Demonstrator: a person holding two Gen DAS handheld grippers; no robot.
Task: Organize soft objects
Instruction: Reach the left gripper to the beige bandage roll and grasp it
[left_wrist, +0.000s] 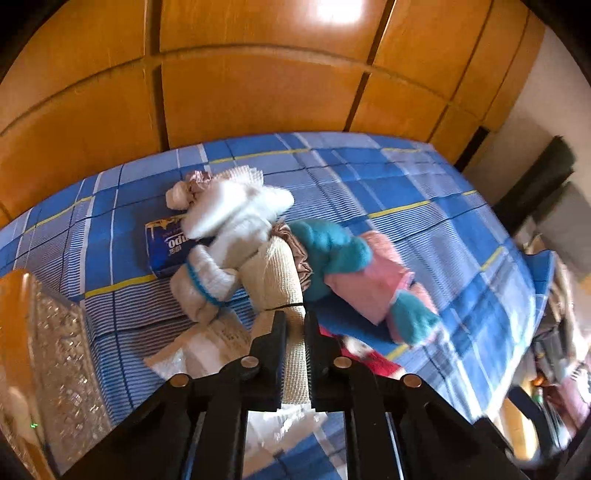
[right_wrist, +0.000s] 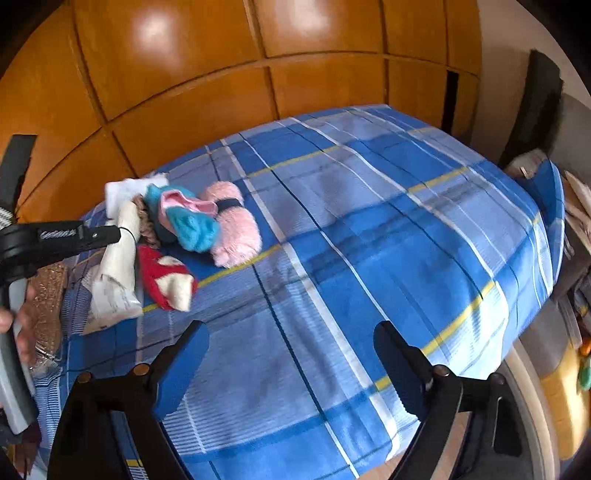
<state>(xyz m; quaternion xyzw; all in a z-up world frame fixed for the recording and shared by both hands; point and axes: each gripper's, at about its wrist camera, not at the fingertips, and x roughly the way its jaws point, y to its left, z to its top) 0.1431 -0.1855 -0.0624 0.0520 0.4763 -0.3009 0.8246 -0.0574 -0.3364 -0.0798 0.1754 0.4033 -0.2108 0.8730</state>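
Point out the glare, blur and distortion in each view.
Left wrist: ceiling-light glare on the orange wooden wardrobe, motion blur at the right edge. Right wrist: two glare patches up top, the blue plaid bedspread bulging from fisheye distortion.

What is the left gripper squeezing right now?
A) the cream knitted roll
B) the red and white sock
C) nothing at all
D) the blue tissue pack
A: the left gripper has its jaws closed on the cream knitted roll, while the red and white sock and the blue tissue pack lie untouched on the bed.
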